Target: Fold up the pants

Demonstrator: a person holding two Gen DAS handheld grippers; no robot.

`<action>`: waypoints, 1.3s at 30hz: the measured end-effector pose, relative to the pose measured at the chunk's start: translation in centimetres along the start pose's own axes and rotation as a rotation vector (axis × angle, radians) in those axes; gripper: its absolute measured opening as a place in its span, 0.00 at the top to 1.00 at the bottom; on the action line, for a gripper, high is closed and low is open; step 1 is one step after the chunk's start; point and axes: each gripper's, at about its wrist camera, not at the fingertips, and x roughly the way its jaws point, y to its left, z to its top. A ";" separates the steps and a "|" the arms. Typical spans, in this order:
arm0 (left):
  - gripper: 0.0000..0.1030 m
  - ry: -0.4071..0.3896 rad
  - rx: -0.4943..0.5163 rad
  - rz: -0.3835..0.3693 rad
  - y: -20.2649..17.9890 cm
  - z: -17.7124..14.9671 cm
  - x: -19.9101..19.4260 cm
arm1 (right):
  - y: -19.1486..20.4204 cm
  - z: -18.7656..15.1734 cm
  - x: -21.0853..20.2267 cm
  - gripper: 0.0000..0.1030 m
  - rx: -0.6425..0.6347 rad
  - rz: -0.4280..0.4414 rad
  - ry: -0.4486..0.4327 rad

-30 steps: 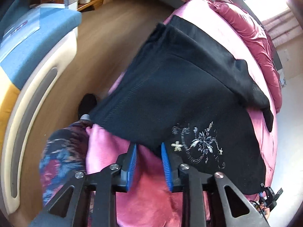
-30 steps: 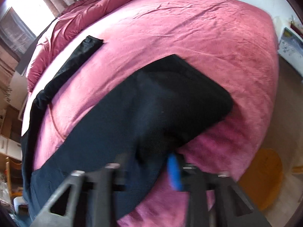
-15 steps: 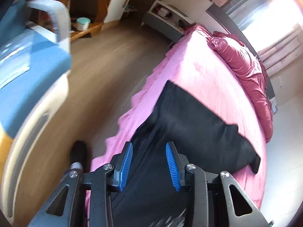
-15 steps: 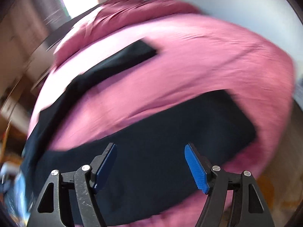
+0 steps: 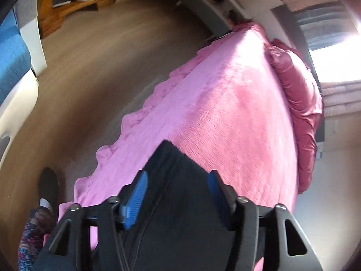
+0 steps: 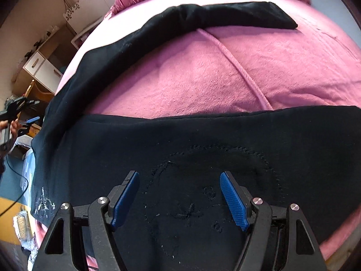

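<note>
Opening wider than a second ago, the left gripper [image 5: 177, 195] now hangs over the near end of the black fabric pants [image 5: 180, 203], its blue pads standing apart with cloth below them but nothing pinched. A second back its jaws were close together at the hem beside the pale embroidered motif; that view has since swung toward the far part of the pink plush bedspread [image 5: 225, 94]. The right gripper [image 6: 179, 199] is spread too, jaws clear of the cloth, hovering above a stitched outline on the pants [image 6: 203, 158], where earlier it sat blurred at a folded corner. The pants lie flat across the bed's near side, one leg [image 6: 203, 15] trailing off toward the pillows. Both claws having let go suggests one fold has just been laid down, and the stray leg likely needs gathering next.
</note>
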 end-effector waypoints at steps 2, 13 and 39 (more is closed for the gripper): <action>0.43 0.004 0.001 0.015 -0.5 0.7 1.5 | -0.1 0.2 0.8 0.28 0.019 -0.001 0.015; 0.83 -0.028 0.177 0.158 -2.7 -0.3 2.7 | 0.0 0.0 1.7 0.27 0.035 -0.025 0.025; 0.90 -0.111 0.813 -0.392 -0.9 -27.4 -20.5 | 3.8 15.3 -1.5 0.50 0.118 0.278 -0.095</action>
